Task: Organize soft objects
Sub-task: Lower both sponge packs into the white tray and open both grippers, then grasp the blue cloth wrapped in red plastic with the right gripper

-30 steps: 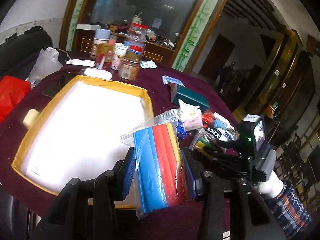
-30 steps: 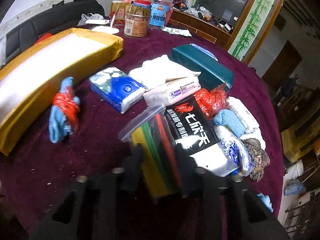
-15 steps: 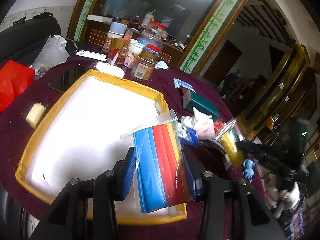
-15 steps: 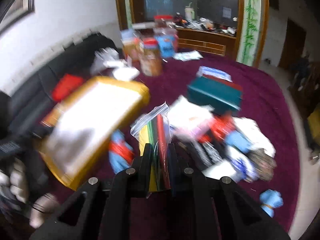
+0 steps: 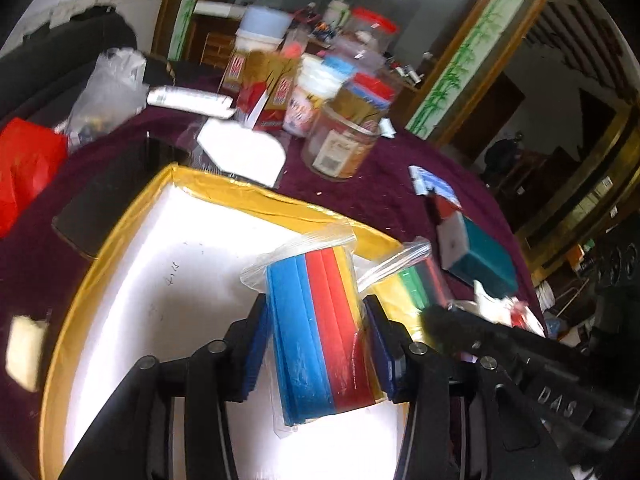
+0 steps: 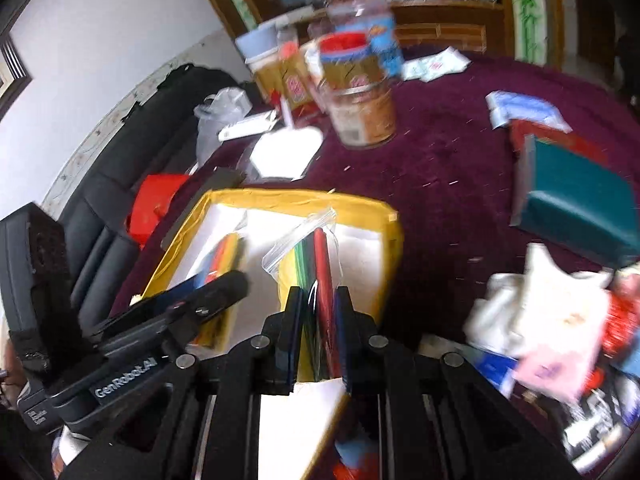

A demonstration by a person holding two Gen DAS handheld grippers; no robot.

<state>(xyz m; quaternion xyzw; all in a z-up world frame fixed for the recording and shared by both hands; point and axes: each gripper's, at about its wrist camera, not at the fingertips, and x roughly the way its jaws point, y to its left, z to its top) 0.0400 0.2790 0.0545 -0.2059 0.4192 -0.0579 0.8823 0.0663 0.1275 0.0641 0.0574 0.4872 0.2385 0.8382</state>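
Note:
My left gripper (image 5: 316,344) is shut on a clear zip bag of blue, red and yellow cloths (image 5: 320,328), held over the white floor of the yellow-rimmed box (image 5: 256,196). My right gripper (image 6: 318,320) is shut on a second zip bag of yellow, green and red cloths (image 6: 312,268), held over the same box (image 6: 394,240) near its right rim. That second bag (image 5: 408,284) shows just right of the first in the left wrist view. The left gripper and its bag (image 6: 222,256) show at the left in the right wrist view.
Jars and cartons (image 5: 340,136) stand behind the box on the maroon table (image 6: 452,152). A teal box (image 6: 580,200), tissue packs and soft packets (image 6: 552,320) lie to the right. A red bag (image 5: 24,164) and a black sofa (image 6: 104,216) are at the left.
Both grippers have moved left with their bags, from beside the pile of packets to over the yellow-rimmed box. The right gripper has come close alongside the left one.

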